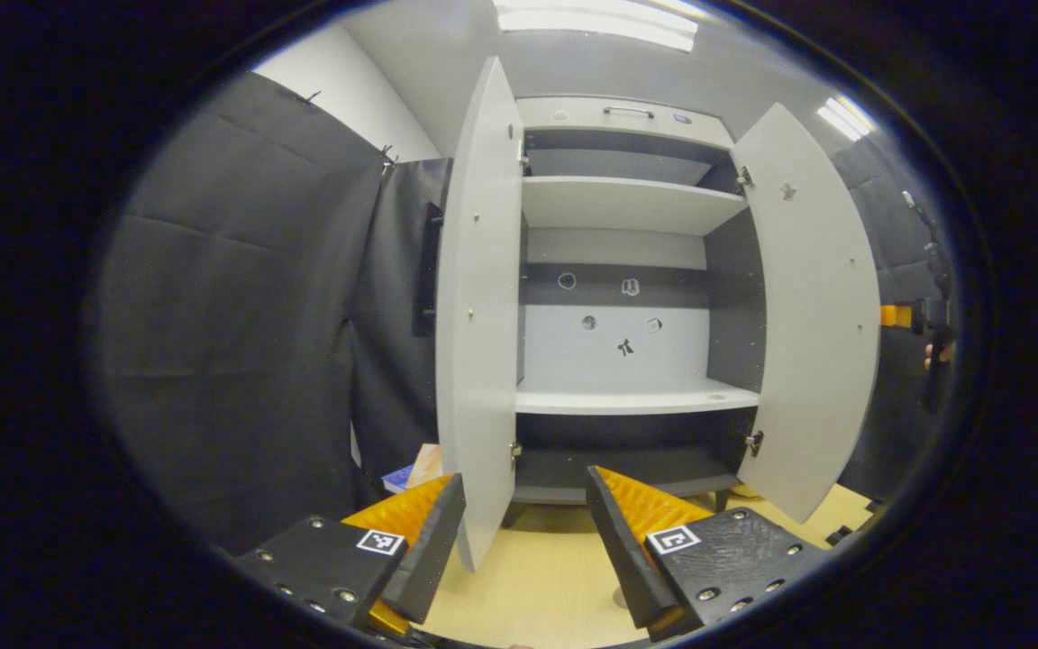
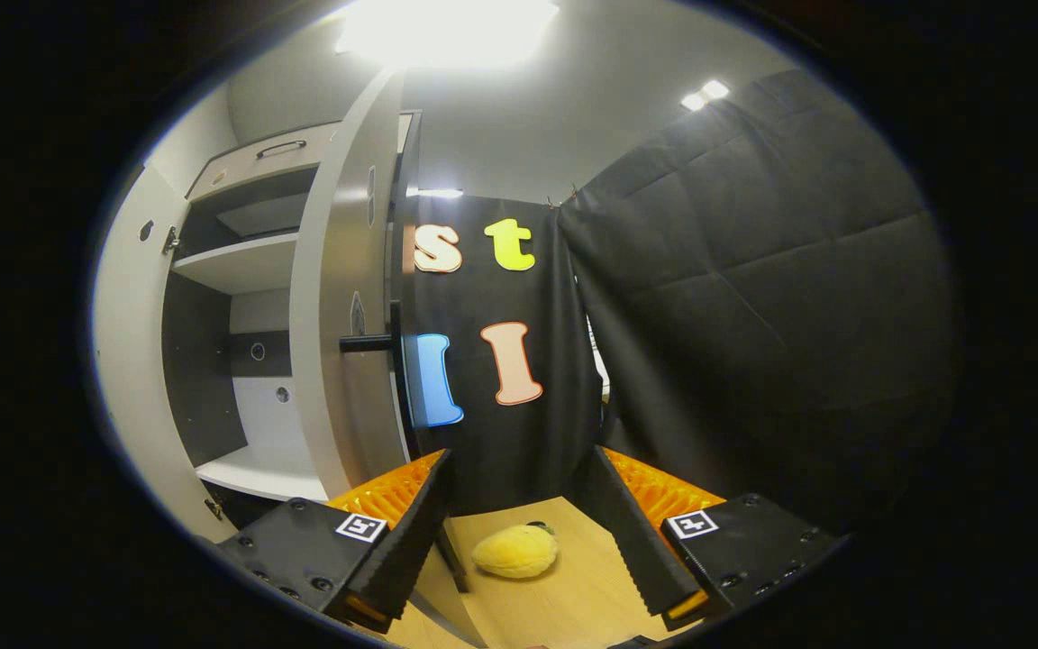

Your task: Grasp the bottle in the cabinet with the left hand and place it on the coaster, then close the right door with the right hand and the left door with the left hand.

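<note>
A grey cabinet (image 1: 627, 122) stands straight ahead in the left gripper view with both doors swung wide. Its left door (image 1: 476, 315) comes down just beside my left finger, and its right door (image 1: 809, 315) hangs farther right. My left gripper (image 1: 524, 479) is open with nothing between its fingers, low in front of the white lower shelf (image 1: 632, 397). My right gripper (image 2: 519, 460) is open too, just right of the right door's edge (image 2: 343, 315) and its black handle (image 2: 366, 342). In the left gripper view the right gripper (image 1: 920, 317) shows past the right door, held by a hand.
A yellow rounded object (image 2: 514, 550) lies on the wooden tabletop (image 2: 573, 595) between my right fingers. Books (image 1: 411, 473) lie left of the cabinet base. Black cloth walls (image 1: 240, 315) close in on both sides. The left door (image 2: 122, 361) shows at the left of the right gripper view.
</note>
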`<state>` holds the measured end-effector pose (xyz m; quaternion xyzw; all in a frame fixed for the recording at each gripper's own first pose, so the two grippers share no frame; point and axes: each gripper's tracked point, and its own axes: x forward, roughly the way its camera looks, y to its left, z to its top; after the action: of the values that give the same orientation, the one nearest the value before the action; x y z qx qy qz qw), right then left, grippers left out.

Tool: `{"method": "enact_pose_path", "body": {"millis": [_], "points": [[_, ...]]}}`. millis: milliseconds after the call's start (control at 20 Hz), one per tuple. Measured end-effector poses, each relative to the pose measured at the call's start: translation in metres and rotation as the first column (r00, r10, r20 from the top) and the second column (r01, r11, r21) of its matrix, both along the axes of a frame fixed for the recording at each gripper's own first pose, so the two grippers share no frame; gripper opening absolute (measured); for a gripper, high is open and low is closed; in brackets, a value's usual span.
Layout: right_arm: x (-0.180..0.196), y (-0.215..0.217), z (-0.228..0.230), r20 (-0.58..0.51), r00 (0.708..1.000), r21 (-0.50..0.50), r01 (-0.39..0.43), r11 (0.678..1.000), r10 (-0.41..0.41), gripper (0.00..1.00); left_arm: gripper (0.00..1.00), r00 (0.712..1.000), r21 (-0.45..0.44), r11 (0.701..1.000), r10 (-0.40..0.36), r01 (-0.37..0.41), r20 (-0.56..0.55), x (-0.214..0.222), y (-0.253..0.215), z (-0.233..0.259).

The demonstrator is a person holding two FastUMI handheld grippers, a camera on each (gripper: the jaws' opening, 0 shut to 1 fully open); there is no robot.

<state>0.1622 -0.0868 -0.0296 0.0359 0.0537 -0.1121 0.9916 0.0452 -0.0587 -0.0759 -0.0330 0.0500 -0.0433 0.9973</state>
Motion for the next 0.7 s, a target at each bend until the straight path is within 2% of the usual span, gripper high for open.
{"method": "enact_pose_path", "body": {"millis": [50, 100, 150, 200, 300, 350, 500, 550, 600, 650, 700], "points": [[0.0, 0.003, 0.001, -0.001, 1.0, -0.008, -0.008, 1.0, 0.008, 0.97, 0.87, 1.0, 0.002, 1.0, 0.014, -0.014, 0.004, 0.004, 0.011, 0.001], [-0.001, 0.006, 0.003, -0.001, 1.0, -0.008, -0.019, 1.0, 0.019, 0.97, 0.87, 1.0, 0.0, 1.0, 0.028, -0.028, 0.007, 0.005, 0.022, 0.001], [-0.002, 0.009, 0.002, -0.006, 1.0, -0.008, -0.028, 1.0, 0.028, 0.96, 0.82, 0.999, -0.002, 0.999, 0.037, -0.037, 0.007, 0.01, 0.03, 0.001], [-0.003, 0.012, 0.003, -0.006, 1.0, -0.009, -0.029, 1.0, 0.029, 0.96, 0.87, 0.999, -0.007, 0.999, 0.045, -0.045, 0.009, 0.016, 0.037, 0.001], [-0.005, 0.019, 0.004, -0.005, 1.0, -0.011, -0.031, 0.999, 0.031, 0.96, 0.87, 0.999, -0.024, 0.999, 0.042, -0.042, 0.018, 0.025, 0.047, 0.004], [-0.005, 0.024, 0.004, -0.003, 0.999, -0.012, -0.035, 0.999, 0.035, 0.96, 0.82, 0.999, -0.032, 0.999, 0.043, -0.042, 0.024, 0.029, 0.051, 0.006], [-0.009, 0.043, 0.005, 0.012, 0.998, 0.001, -0.069, 0.998, 0.069, 0.96, 0.87, 0.999, -0.045, 0.998, 0.041, -0.039, 0.035, 0.032, 0.054, 0.0], [-0.01, 0.049, 0.005, 0.016, 0.997, 0.011, -0.079, 0.997, 0.078, 0.94, 0.87, 0.999, -0.039, 0.999, 0.036, -0.035, 0.038, 0.034, 0.056, 0.001], [-0.01, 0.055, 0.006, 0.023, 0.996, 0.014, -0.087, 0.996, 0.087, 0.87, 0.82, 0.999, -0.032, 0.999, 0.032, -0.031, 0.041, 0.036, 0.056, 0.0], [-0.011, 0.06, 0.005, 0.028, 0.995, 0.013, -0.092, 0.996, 0.092, 0.9, 0.82, 0.999, -0.026, 0.999, 0.028, -0.027, 0.042, 0.038, 0.057, 0.0], [-0.011, 0.065, 0.005, 0.034, 0.995, 0.009, -0.095, 0.995, 0.095, 0.87, 0.82, 0.999, -0.026, 0.999, 0.022, -0.02, 0.041, 0.039, 0.056, -0.001]]}}
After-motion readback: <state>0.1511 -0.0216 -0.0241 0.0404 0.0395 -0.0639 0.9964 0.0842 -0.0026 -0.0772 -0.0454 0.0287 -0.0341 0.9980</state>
